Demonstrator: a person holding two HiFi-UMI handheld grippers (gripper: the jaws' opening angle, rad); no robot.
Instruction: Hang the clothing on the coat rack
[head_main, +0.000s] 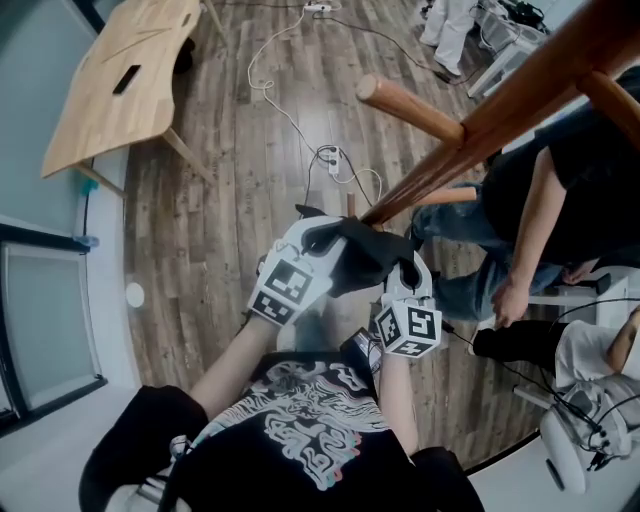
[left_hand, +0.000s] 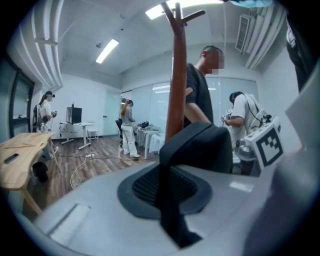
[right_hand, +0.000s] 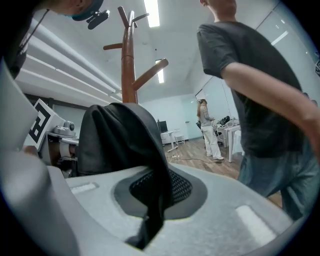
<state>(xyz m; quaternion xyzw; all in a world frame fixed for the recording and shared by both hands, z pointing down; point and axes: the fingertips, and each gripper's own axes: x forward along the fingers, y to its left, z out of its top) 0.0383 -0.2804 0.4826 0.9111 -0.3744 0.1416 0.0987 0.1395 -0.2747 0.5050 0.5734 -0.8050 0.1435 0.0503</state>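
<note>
The black clothing (head_main: 355, 255) is bunched between my two grippers, right at the foot of the brown wooden coat rack (head_main: 470, 130). My left gripper (head_main: 312, 248) is shut on one fold of it, and my right gripper (head_main: 405, 272) is shut on another. In the left gripper view a strip of the black clothing (left_hand: 170, 200) runs across the dark pad, with the coat rack pole (left_hand: 176, 75) straight ahead. In the right gripper view the black clothing (right_hand: 120, 145) drapes over the pad, and the coat rack (right_hand: 130, 65) with its pegs rises behind it.
A person in a dark shirt and jeans (head_main: 560, 200) stands close on the right, beside the rack. A wooden table (head_main: 125, 75) is at the far left. Cables (head_main: 300, 130) trail over the wood floor. More people stand further back (left_hand: 127, 127).
</note>
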